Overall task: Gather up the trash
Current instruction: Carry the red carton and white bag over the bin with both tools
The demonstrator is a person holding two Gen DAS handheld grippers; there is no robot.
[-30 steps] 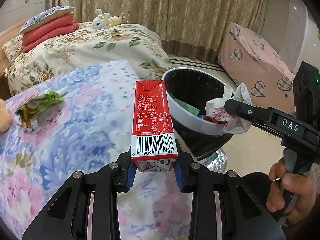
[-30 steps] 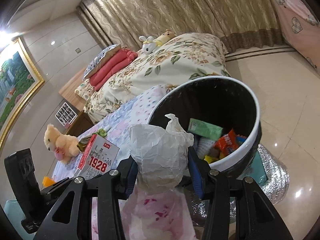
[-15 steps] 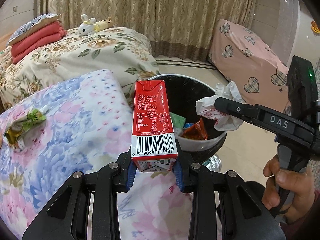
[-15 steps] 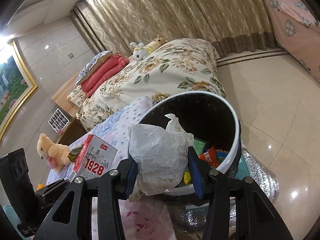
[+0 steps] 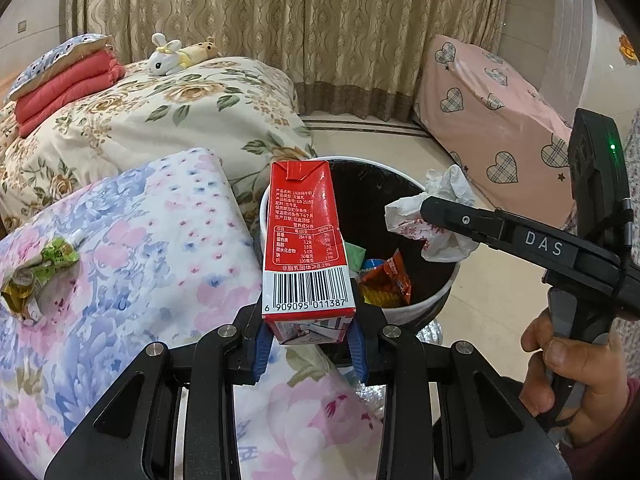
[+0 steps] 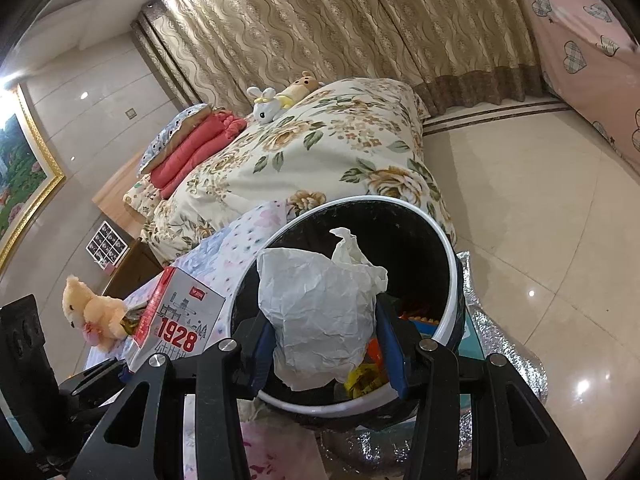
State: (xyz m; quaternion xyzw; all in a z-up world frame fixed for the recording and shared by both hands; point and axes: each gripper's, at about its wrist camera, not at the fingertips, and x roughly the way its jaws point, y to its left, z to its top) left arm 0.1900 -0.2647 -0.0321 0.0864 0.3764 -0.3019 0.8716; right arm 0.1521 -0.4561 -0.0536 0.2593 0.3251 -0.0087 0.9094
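Note:
My left gripper [image 5: 308,350] is shut on a red milk carton [image 5: 306,244], held upright at the near left rim of the black trash bin [image 5: 436,296]. My right gripper [image 6: 326,354] is shut on a crumpled white paper bag [image 6: 320,316], held over the bin [image 6: 448,292]. In the left wrist view the bag [image 5: 436,216] hangs over the bin's right side, and in the right wrist view the carton [image 6: 180,320] shows at the left. The bin holds several wrappers [image 5: 386,280]. A green snack wrapper [image 5: 36,272] lies on the floral blanket [image 5: 120,264] at left.
A flowered duvet [image 5: 168,120] with folded red blankets [image 5: 64,84] and a plush rabbit [image 5: 164,60] lies behind. A pink heart-patterned cover [image 5: 496,120] is at right. A teddy bear [image 6: 90,312] sits at left. Tiled floor [image 6: 540,208] surrounds the bin; silver foil [image 6: 516,360] lies under it.
Both grippers moved closer to the bin with their loads. The paper bag is now over the bin opening and the carton sits at its near rim.

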